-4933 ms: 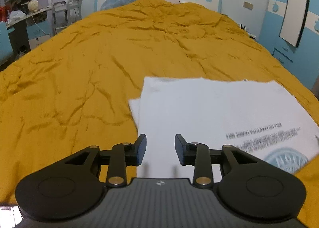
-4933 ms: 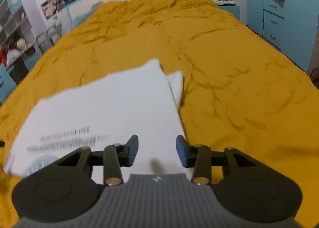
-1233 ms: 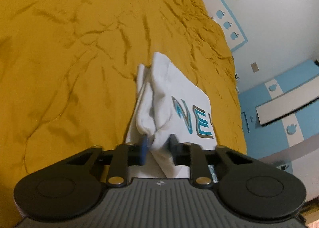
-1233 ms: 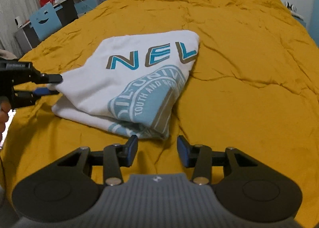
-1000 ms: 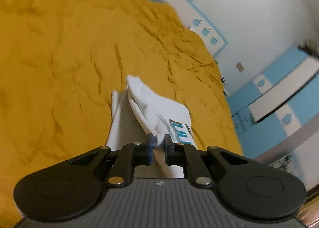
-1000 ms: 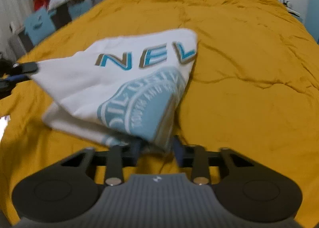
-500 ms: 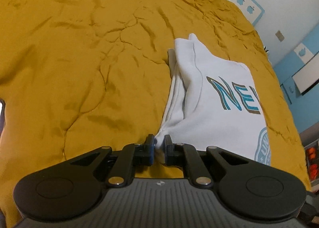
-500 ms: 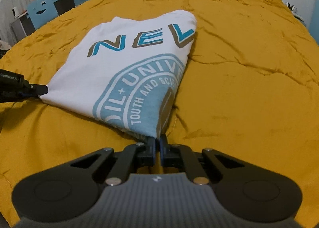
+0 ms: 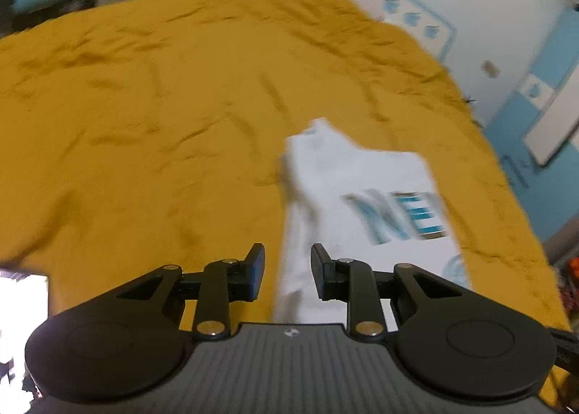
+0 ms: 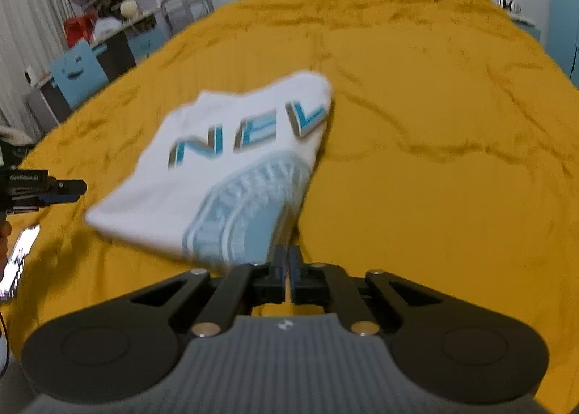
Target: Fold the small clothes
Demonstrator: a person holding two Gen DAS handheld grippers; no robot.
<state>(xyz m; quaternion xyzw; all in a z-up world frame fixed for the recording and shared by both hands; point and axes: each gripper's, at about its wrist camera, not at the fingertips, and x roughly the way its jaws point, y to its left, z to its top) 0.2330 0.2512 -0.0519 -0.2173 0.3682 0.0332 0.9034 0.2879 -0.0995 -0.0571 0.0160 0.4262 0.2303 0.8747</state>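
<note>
The right gripper (image 10: 287,262) has its jaws clenched on the near corner of the shirt (image 10: 231,164), while the left gripper (image 9: 287,271) has its jaws spread apart, with the shirt's near edge lying loose between them, ungrasped. The shirt lies folded on the bed (image 10: 434,161), white against the mustard cover, print side up.

To finish this step well, I'd judge the right jaws should lower that corner flat before letting go, so the fold underneath doesn't spring or drag sideways. The left gripper, just beside the shirt's other near corner, should keep clear of the edge as it backs off, or press it down lightly to square the stack.

On the shirt, big blue letters read "NEL". Below them is a round blue seal whose lettering is too blurred to read.
</note>
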